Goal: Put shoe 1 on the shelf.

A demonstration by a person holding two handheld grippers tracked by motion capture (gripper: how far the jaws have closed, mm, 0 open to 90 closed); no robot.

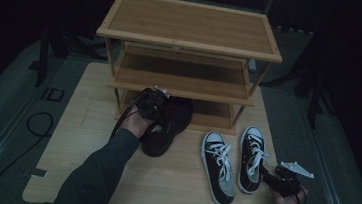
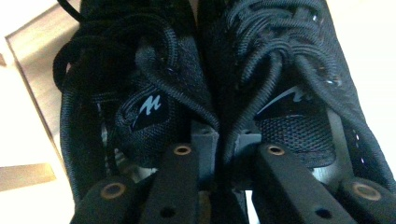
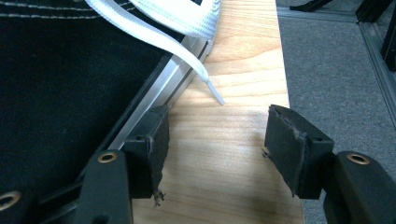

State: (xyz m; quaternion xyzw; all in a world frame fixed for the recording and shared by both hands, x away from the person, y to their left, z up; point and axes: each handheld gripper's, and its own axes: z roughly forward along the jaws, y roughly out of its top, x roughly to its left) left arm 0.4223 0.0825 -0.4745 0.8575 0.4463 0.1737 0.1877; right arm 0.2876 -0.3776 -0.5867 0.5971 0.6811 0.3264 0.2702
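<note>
Wooden table [image 1: 171, 181] — left tongs [image 1: 149, 103] clamp black shoes [image 1: 169, 126] together; right tongs [image 1: 282, 181] agape beside sneaker [image 1: 251, 159].

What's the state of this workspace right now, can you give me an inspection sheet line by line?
Surface: light wooden tabletop, bare at the front.
Job's things: three-tier wooden shoe rack at the back, upper shelves bare; pair of black mesh shoes in front of its bottom shelf; pair of black sneakers with white laces flat on the table to the right.
Clutter: nothing seen.
Grippers: left gripper shut on the black shoes' inner sides, pinching the pair together; right gripper open, one jaw against a sneaker's sole edge.
Cables: black cable looped on the floor at left.
Surroundings: grey floor, dark background.
</note>
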